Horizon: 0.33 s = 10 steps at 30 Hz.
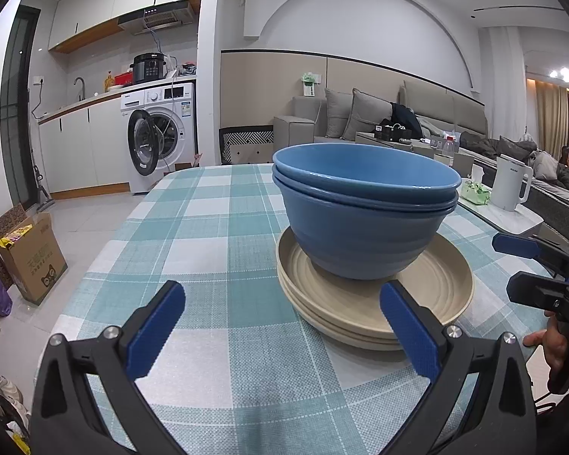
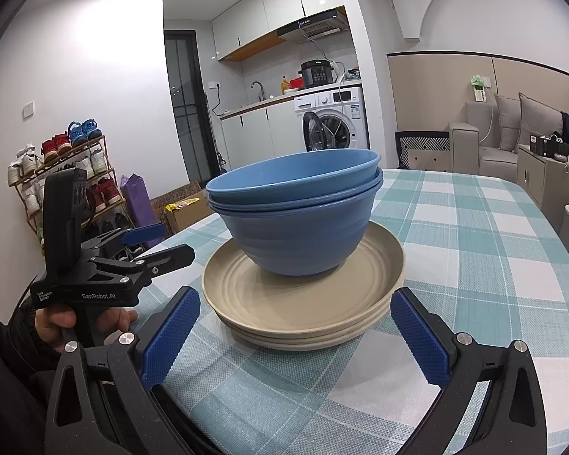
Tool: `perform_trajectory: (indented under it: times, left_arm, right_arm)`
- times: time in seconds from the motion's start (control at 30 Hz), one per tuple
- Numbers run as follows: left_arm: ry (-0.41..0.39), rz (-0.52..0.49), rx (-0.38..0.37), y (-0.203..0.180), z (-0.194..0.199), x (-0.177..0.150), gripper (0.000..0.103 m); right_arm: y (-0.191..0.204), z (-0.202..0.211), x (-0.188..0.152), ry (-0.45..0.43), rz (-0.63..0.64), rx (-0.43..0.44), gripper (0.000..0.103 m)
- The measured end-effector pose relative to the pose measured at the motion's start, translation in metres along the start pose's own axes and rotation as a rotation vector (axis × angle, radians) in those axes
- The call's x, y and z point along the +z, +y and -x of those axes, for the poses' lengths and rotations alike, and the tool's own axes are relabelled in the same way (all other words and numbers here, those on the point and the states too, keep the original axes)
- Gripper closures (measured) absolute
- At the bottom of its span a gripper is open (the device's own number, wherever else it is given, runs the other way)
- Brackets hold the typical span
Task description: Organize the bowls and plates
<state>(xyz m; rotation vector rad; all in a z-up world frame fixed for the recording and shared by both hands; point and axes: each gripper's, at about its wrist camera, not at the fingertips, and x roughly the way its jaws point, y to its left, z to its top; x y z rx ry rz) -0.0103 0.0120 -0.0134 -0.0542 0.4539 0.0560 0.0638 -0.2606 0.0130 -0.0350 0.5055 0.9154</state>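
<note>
Three nested blue bowls point(image 1: 364, 212) point(image 2: 299, 220) stand upright on a stack of beige ribbed plates point(image 1: 432, 303) point(image 2: 246, 292) on the checked tablecloth. My left gripper point(image 1: 282, 299) is open, low over the cloth, short of the plates; its right finger overlaps the plate rim in view. My right gripper point(image 2: 296, 307) is open too, its blue pads point(image 2: 170, 337) either side of the plate stack's near edge, apart from it. Each gripper shows in the other's view, hand-held: the right one point(image 1: 523, 261), the left one point(image 2: 159, 244). Nothing is held.
The teal and white checked table point(image 1: 208, 227) point(image 2: 474, 250) falls away at its left edge to the floor with a cardboard box point(image 1: 30, 258). A white kettle point(image 1: 510, 184) stands on a side table at right. A shoe rack point(image 2: 64, 174) is behind the left gripper.
</note>
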Motion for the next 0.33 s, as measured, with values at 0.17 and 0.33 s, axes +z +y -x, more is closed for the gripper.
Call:
perform_trajectory:
  times: [0.17, 0.33]
  left_arm:
    - [0.000, -0.003, -0.002, -0.0004, 0.0005, -0.0004, 0.000]
    - [0.000, -0.002, -0.001, -0.0006, 0.0008, -0.0004, 0.000]
  right_arm:
    - [-0.0003, -0.0004, -0.0002, 0.000, 0.001, 0.000, 0.001]
    - [0.0000, -0.0001, -0.0001, 0.001, 0.001, -0.001, 0.001]
